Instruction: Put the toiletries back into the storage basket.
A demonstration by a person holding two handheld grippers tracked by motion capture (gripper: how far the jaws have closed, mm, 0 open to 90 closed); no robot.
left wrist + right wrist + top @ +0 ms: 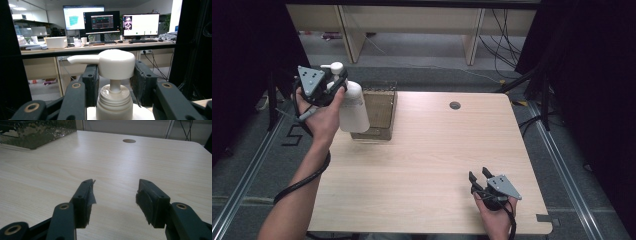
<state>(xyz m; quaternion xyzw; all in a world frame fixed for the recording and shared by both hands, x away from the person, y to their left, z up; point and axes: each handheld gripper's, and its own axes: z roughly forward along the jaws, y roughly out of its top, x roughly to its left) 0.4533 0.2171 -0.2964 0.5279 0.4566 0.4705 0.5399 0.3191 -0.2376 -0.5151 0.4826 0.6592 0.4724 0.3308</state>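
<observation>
The right tongs (pixel 115 202) rise from the bottom edge with the two black jaws standing well apart and nothing between them, low over the pale wood bench (pixel 112 162). A thin sliver, perhaps frayed pad lining, sticks out at the tip of the left jaw. At the far side, a round hole (pixel 129 141) is cut into the bench top. In the upper left corner stands a dark, mottled box (pixel 37 132), its near edge resting on the bench.
</observation>
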